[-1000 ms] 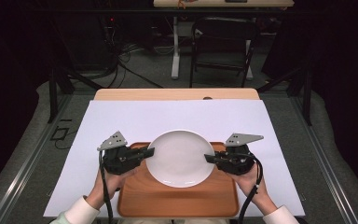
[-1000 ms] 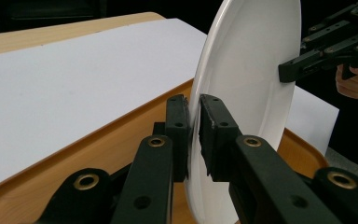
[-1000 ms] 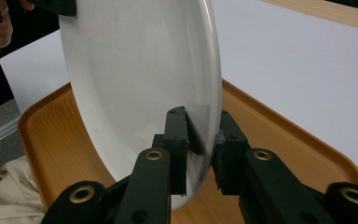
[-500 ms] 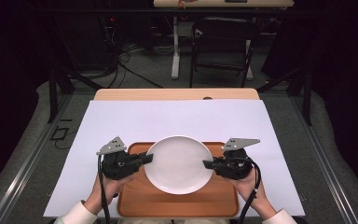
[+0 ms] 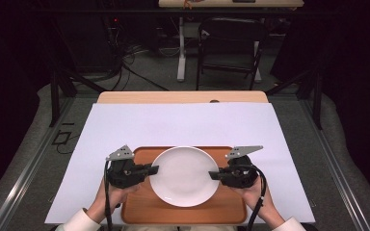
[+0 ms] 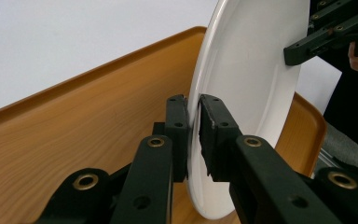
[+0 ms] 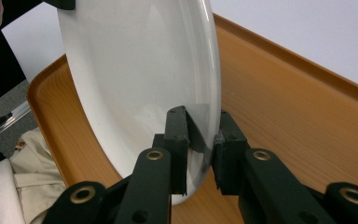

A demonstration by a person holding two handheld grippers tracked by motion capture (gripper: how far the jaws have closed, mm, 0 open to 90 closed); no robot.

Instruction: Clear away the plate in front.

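A round white plate (image 5: 184,175) is over an orange wooden tray (image 5: 139,211) near the table's front edge. My left gripper (image 5: 155,169) is shut on the plate's left rim and my right gripper (image 5: 212,175) is shut on its right rim. In the left gripper view the pads of the left gripper (image 6: 193,109) pinch the rim of the plate (image 6: 251,70), with the tray (image 6: 74,126) behind and the right gripper's jaws (image 6: 307,44) at the far rim. In the right gripper view the right gripper (image 7: 204,123) clamps the plate (image 7: 140,70) above the tray (image 7: 298,102).
A large white sheet (image 5: 183,125) covers the table under the tray, with a strip of wooden tabletop (image 5: 183,97) showing at the far edge. A dark chair (image 5: 231,43) and cables stand on the floor beyond the table.
The plate and both grippers have shifted a little toward the table's near edge, staying over the tray. Both grips on the rim are unchanged.
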